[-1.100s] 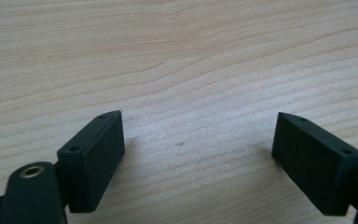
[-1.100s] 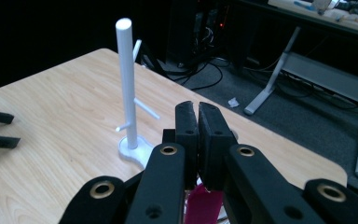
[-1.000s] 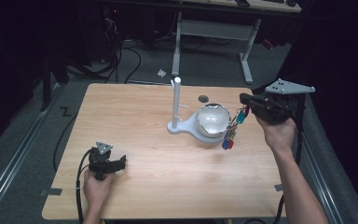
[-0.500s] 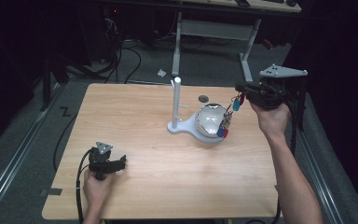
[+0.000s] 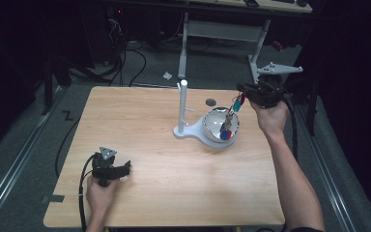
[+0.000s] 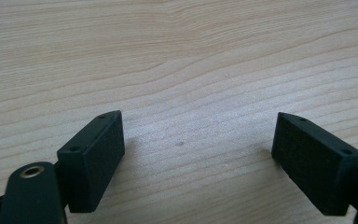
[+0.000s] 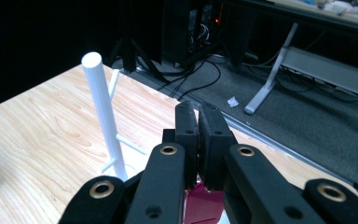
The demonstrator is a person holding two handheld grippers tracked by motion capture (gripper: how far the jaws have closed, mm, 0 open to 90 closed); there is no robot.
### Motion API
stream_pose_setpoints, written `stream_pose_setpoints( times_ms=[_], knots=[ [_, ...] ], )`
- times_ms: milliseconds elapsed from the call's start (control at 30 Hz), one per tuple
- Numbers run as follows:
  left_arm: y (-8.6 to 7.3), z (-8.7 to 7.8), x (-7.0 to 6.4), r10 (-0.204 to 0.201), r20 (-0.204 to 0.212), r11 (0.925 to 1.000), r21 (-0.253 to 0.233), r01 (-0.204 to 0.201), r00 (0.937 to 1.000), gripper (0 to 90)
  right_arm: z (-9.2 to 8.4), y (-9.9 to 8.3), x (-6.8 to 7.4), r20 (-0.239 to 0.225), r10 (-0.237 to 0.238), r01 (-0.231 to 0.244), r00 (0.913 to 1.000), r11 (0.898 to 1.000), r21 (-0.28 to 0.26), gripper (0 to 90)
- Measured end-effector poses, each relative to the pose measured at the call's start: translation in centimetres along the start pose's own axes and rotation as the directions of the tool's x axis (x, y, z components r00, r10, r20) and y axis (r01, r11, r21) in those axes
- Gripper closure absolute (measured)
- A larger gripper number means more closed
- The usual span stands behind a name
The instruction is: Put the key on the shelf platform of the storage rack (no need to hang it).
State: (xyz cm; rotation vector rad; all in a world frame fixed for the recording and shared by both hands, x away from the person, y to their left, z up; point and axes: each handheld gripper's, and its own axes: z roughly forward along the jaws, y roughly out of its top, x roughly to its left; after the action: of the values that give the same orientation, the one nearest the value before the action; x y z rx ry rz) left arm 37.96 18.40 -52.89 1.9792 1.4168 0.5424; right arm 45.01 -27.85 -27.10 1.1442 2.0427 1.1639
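The right gripper (image 5: 244, 95) has its jaws clamped on a bunch of keys with blue and red tags (image 5: 229, 123), dangling over the white bowl (image 5: 211, 126) beside the white peg stand (image 5: 183, 104); the left gripper (image 5: 121, 169) rests on the pale wooden counter (image 5: 140, 125), jaws apart and holding nothing.

Bunch of keys (image 5: 229, 123) with blue, red and other coloured tags, hanging from the right hand-held gripper (image 5: 244, 94), jaws pinched on its top end. Bunch dangles down, lower end over the white bowl (image 5: 211, 126); touching or not, can't tell. Bowl upright, on the white stand base (image 5: 187, 131), right of centre on the counter (image 5: 140, 116). White post (image 5: 183, 104) rises just left of the bowl.
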Motion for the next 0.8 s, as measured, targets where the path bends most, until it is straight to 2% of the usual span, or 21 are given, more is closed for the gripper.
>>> stream_pose_setpoints(
  times_ms=[133, 567, 800],
  knots=[
    [0.0, 0.0, 0.0, 0.000, 0.000, 1.0000, 0.000, 0.000, 1.0000, 17.3, 1.1, -0.2, -0.1, 0.013, 0.014, -0.014, 0.9998, 1.000, 0.021, 87.9],
    [0.0, 0.0, 0.0, 0.000, 0.001, 1.0000, 0.000, 0.000, 1.0000, 17.4, 3.9, -1.1, -0.4, 0.066, 0.013, -0.018, 0.9977, 0.997, 0.074, 87.8],
    [0.0, 0.0, 0.0, 0.000, 0.001, 1.0000, 0.000, 0.000, 1.0000, 17.4, 4.6, -1.7, -1.2, 0.099, 0.046, -0.055, 0.9940, 0.995, 0.083, 87.8]
  ],
)
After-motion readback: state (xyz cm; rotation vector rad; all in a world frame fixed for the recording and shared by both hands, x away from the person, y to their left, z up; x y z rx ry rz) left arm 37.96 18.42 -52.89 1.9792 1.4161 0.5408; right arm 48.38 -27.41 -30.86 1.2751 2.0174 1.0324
